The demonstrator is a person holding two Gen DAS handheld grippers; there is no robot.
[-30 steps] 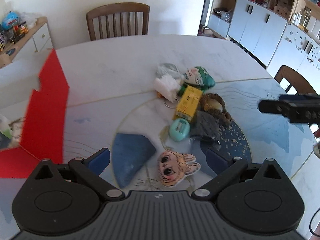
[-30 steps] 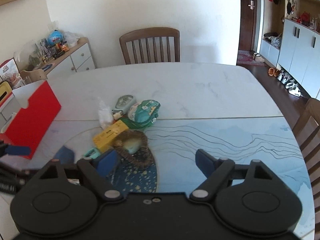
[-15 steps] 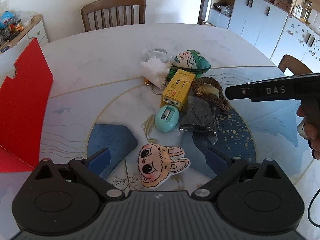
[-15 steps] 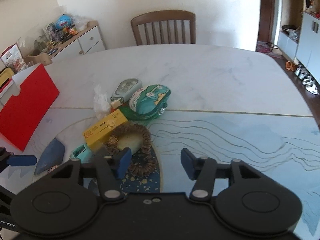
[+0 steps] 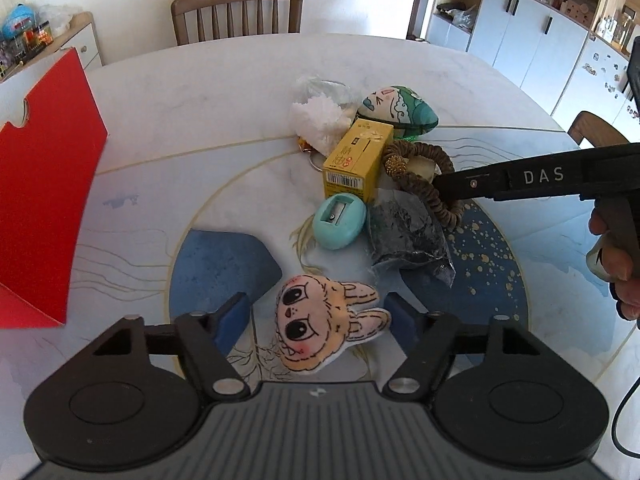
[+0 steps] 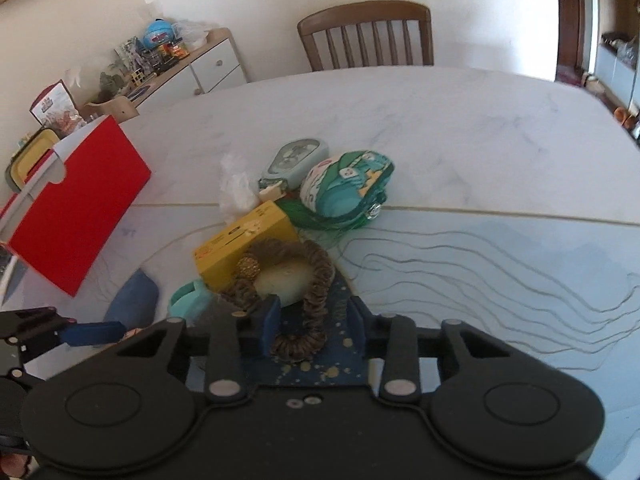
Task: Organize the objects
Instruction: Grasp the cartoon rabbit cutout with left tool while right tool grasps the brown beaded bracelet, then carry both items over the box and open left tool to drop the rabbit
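A pile lies mid-table: a yellow box [image 5: 356, 160], a teal sharpener [image 5: 340, 220], a brown braided ring [image 5: 432, 184], a dark plastic bag [image 5: 408, 236], a green pouch [image 5: 400, 108] and a white bag [image 5: 320, 120]. A bunny plush [image 5: 320, 328] lies between the fingers of my open left gripper [image 5: 320, 320]. My right gripper [image 6: 312, 324] is open, its fingers either side of the near part of the braided ring [image 6: 304, 280]. The yellow box [image 6: 240, 248] and green pouch [image 6: 344, 188] lie beyond it.
A red open box [image 5: 44, 200] stands at the table's left; it also shows in the right wrist view [image 6: 76, 216]. A wooden chair [image 5: 236, 12] is at the far side. A sideboard with clutter [image 6: 168, 64] is on the left, white cupboards [image 5: 532, 36] on the right.
My left gripper came closer over the bunny plush. My right gripper moved forward and down to the braided ring and its jaws narrowed.
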